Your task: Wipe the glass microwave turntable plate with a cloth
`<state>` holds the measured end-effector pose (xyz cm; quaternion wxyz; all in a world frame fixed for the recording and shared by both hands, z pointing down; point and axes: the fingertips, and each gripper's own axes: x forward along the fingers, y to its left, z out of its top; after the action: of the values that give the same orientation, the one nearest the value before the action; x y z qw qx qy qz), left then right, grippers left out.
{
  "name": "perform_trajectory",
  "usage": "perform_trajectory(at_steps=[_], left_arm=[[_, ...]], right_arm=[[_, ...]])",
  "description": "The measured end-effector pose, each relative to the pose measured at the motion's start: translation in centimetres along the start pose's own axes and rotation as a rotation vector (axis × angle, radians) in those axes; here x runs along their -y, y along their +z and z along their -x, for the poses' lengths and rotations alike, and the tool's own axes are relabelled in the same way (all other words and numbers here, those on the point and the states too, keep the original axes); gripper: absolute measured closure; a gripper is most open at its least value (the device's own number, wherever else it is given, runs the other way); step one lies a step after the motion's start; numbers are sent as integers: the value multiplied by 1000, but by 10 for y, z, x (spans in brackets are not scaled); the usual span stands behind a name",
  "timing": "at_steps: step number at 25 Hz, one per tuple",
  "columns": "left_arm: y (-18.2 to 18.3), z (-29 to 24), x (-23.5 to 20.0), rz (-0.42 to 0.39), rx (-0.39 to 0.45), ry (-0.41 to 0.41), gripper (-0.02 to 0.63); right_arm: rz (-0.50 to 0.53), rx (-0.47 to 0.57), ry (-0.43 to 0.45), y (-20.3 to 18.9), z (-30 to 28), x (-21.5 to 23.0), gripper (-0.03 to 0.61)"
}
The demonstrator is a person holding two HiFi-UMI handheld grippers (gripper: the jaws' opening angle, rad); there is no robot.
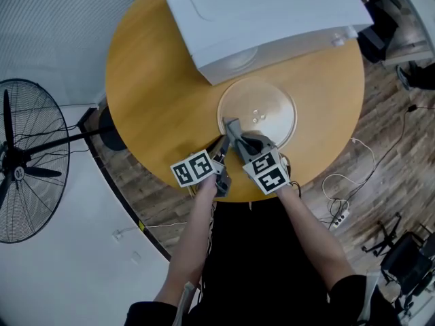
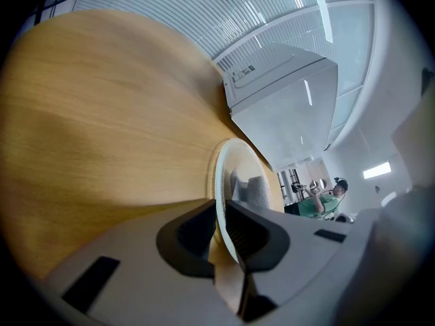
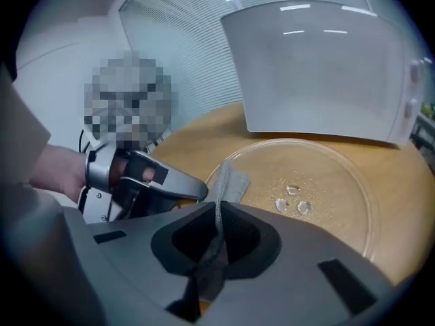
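The glass turntable plate (image 1: 262,109) lies on the round wooden table (image 1: 153,94), just in front of the microwave. My left gripper (image 1: 222,143) is shut on the plate's near-left rim; in the left gripper view the rim (image 2: 219,182) runs edge-on between the jaws of the left gripper (image 2: 221,221). My right gripper (image 1: 235,130) is shut on a grey cloth (image 3: 219,212), whose free end lies on the plate (image 3: 319,172) just inside the rim. The right gripper (image 3: 219,242) sits close beside the left gripper (image 3: 178,185). Three small bumps (image 3: 292,199) mark the plate's middle.
A white microwave (image 1: 265,19) fills the table's far side, right behind the plate. A standing fan (image 1: 27,161) is on the floor to the left. Cables and a power strip (image 1: 338,214) lie on the floor to the right. A person (image 2: 323,199) stands far off.
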<state>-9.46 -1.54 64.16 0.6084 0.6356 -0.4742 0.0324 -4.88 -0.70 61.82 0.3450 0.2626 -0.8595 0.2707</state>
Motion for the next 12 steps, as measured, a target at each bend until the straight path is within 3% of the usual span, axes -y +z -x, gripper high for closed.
perform_trajectory(at_steps=[5, 12], left_arm=[[0, 0, 0, 0, 0, 1, 574], [0, 0, -1, -9, 5, 25, 580]], right_arm=[[95, -69, -50, -7, -8, 0, 521], [187, -136, -39, -16, -13, 0, 505]])
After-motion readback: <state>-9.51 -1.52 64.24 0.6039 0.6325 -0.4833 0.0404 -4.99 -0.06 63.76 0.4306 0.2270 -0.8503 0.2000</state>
